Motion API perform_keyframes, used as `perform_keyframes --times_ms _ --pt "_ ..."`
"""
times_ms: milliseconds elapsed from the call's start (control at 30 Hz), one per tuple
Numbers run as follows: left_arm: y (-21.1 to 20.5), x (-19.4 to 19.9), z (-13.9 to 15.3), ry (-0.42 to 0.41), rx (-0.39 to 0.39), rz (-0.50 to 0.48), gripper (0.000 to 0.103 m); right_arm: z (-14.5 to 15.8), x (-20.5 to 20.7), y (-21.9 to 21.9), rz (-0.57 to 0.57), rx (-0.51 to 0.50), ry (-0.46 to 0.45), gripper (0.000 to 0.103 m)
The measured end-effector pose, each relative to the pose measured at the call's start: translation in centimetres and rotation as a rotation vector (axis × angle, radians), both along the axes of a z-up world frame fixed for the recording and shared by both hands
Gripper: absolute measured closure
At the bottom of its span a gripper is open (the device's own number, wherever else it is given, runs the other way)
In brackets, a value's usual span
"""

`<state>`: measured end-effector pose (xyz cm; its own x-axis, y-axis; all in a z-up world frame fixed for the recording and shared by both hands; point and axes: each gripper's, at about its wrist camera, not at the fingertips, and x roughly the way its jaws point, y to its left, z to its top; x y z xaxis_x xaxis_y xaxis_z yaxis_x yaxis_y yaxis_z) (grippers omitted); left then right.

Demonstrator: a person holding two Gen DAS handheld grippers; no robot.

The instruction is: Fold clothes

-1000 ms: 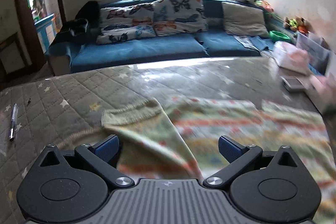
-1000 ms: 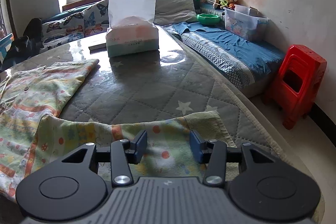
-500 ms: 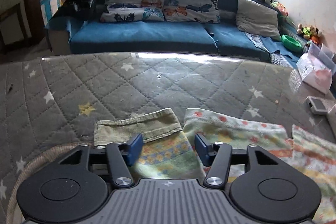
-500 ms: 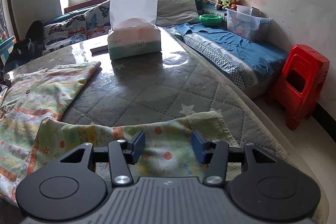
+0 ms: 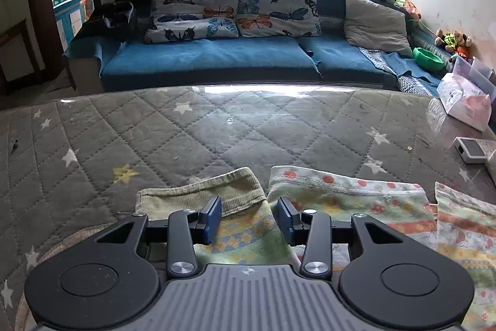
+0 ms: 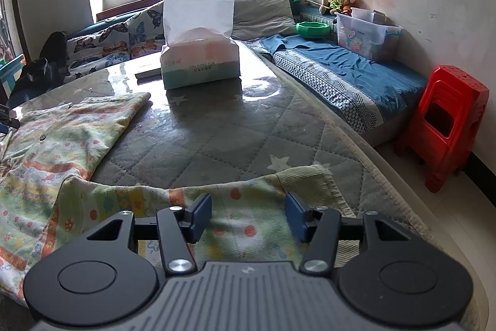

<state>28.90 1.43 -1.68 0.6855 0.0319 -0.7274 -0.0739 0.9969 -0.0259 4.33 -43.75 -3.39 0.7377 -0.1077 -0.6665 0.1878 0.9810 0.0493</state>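
A colourful patterned child's garment [image 5: 350, 207] lies spread on the grey quilted table [image 5: 217, 138]. In the left wrist view its left sleeve with a ribbed green cuff [image 5: 198, 197] lies between the blue pads of my left gripper [image 5: 248, 216], which is partly open, pads not touching the cloth sides. In the right wrist view the other sleeve [image 6: 248, 219] with its ribbed cuff [image 6: 313, 182] lies under my right gripper [image 6: 248, 216], which is open wide. The garment's body [image 6: 62, 138] stretches to the left.
A tissue box [image 6: 200, 64] stands at the table's far end, also seen in the left wrist view [image 5: 465, 104]. A small white device [image 5: 471, 149] lies by it. A blue sofa [image 5: 217, 58] runs behind; a red stool [image 6: 446, 126] stands on the floor right.
My left gripper has closed in from wide open to a narrower gap and settled over the left sleeve by its cuff. My right gripper has opened slightly over the right sleeve.
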Motion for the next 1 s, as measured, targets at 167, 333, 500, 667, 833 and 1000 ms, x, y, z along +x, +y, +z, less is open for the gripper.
perform_keyframes --times_ms 167,333,500,667,833,1000 --pt "0.1 -0.2 -0.1 -0.013 0.000 -0.014 0.090 0.0 0.0 0.0 -0.002 0.000 0.000 0.049" --pt "1.0 -1.2 0.8 -0.041 -0.019 0.005 0.099 0.1 0.1 0.0 -0.006 0.005 0.002 0.049" --pt "2.3 -3.0 2.4 -0.088 -0.029 0.034 0.101 0.7 -0.1 0.3 0.002 -0.002 -0.013 0.047" --pt "3.6 -5.0 3.8 -0.123 -0.020 0.056 0.102 1.7 -0.3 1.1 0.037 -0.011 -0.039 0.044" --pt "5.0 -6.7 4.6 -0.137 -0.029 0.083 0.102 2.4 -0.3 2.2 0.074 -0.021 -0.048 0.043" --pt "5.5 -7.6 5.2 -0.153 -0.034 0.096 0.102 2.8 -0.3 3.2 0.103 -0.021 -0.052 0.042"
